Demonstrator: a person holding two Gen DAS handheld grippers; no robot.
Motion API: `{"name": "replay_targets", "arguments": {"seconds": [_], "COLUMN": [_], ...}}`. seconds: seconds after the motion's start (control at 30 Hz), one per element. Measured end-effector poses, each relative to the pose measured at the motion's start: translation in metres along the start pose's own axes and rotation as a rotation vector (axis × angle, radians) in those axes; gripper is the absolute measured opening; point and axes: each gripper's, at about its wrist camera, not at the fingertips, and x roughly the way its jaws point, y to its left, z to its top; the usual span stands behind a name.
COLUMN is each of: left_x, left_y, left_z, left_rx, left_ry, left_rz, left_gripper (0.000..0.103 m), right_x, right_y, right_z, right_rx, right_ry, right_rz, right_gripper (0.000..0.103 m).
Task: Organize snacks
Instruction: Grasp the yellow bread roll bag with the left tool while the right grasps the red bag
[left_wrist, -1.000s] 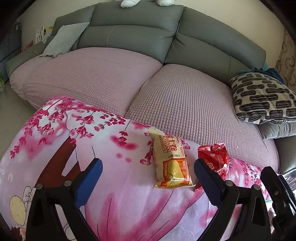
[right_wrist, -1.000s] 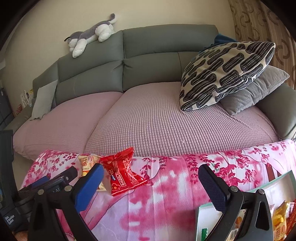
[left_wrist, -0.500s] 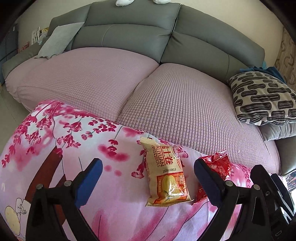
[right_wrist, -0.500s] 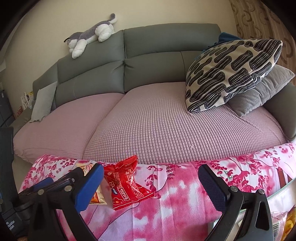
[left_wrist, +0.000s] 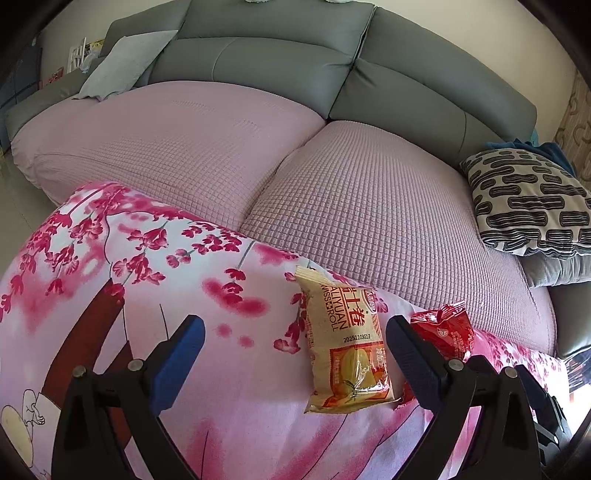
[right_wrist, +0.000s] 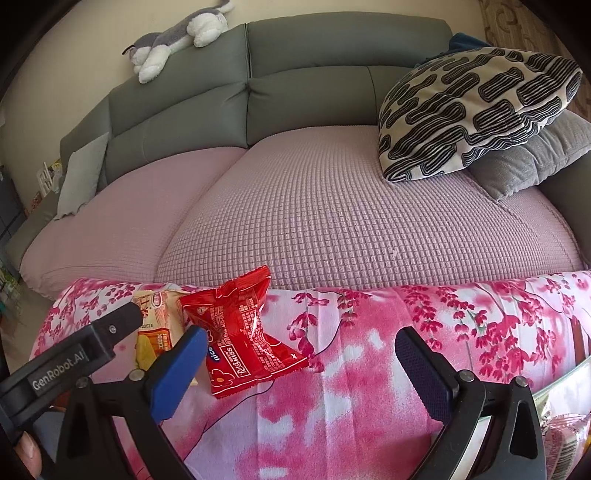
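Note:
A yellow Swiss-roll snack packet (left_wrist: 345, 349) lies on the pink floral cloth (left_wrist: 166, 280), with a red snack packet (left_wrist: 445, 332) just to its right. My left gripper (left_wrist: 295, 354) is open and empty; the yellow packet lies between its fingers, nearer the right one. In the right wrist view the red packet (right_wrist: 245, 332) lies just ahead of my open, empty right gripper (right_wrist: 303, 363), beside its left finger. The yellow packet (right_wrist: 157, 325) is partly hidden behind the left gripper's body (right_wrist: 74, 358).
A grey sofa with pink seat covers (right_wrist: 332, 206) runs behind the cloth. A black-and-white patterned cushion (right_wrist: 476, 110) and a grey cushion (right_wrist: 532, 158) sit at its right. A container with more snack packets (right_wrist: 565, 439) shows at the lower right edge.
Both grippers have moved closer to the two packets, which now appear larger and nearer the fingers. The snack container has slid toward the right edge of the right wrist view. Both grippers stayed open.

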Motion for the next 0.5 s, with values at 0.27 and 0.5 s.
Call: {"name": "replay_targets", "arguments": {"seconds": [0.27,0.5], "left_x": [0.006,0.016], "left_y": [0.000,-0.014], "left_z": [-0.001,-0.006], "left_rx": [-0.022,0.017], "left_ry": [0.020,0.054], "left_rz": [-0.062,-0.068], "left_gripper": [0.098,0.098], "right_x": [0.011,0.020], "right_y": [0.013,0.023], "right_z": [-0.007,-0.013], "right_rx": [-0.051,-0.087], "right_ry": [0.032,0.052], "right_rz": [0.014,0.022], "right_gripper": [0.103,0.103]}}
